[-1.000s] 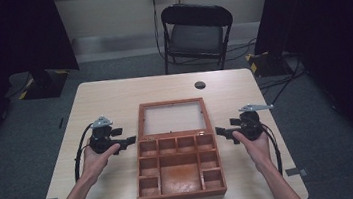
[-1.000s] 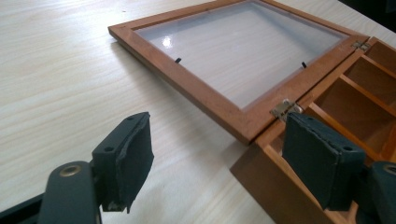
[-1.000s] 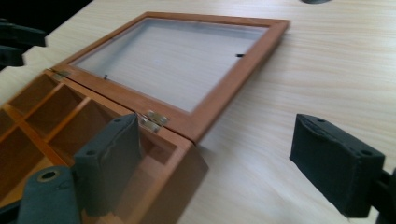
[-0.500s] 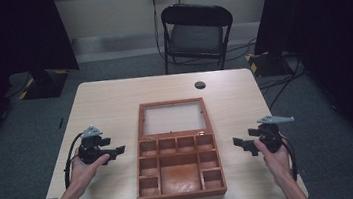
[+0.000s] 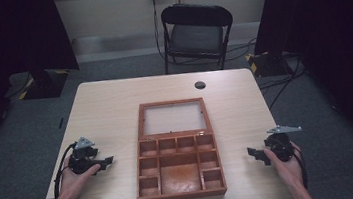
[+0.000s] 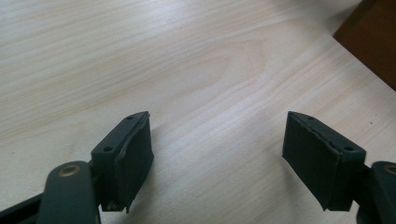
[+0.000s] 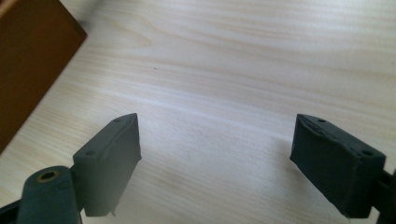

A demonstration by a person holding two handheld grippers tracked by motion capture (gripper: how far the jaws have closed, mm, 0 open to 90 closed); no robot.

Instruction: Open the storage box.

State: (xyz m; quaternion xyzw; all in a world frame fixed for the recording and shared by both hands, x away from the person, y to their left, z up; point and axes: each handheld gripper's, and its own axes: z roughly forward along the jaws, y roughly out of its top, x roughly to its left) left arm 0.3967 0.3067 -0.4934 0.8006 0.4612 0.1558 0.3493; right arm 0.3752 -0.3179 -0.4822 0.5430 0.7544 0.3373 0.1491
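I judge the opening done: the wooden box (image 5: 178, 167) lies mid-desk (image 5: 110, 107) with its glass lid (image 5: 172, 118) flat back, while my left tongs (image 5: 107, 161) and right tongs (image 5: 252, 153) hover spread and empty on either side.

The brown wooden box (image 5: 178, 162) lies open and flat in the middle of the table, its glass-window lid (image 5: 172, 118) laid back on the far side, with many small, bare compartments inside it.
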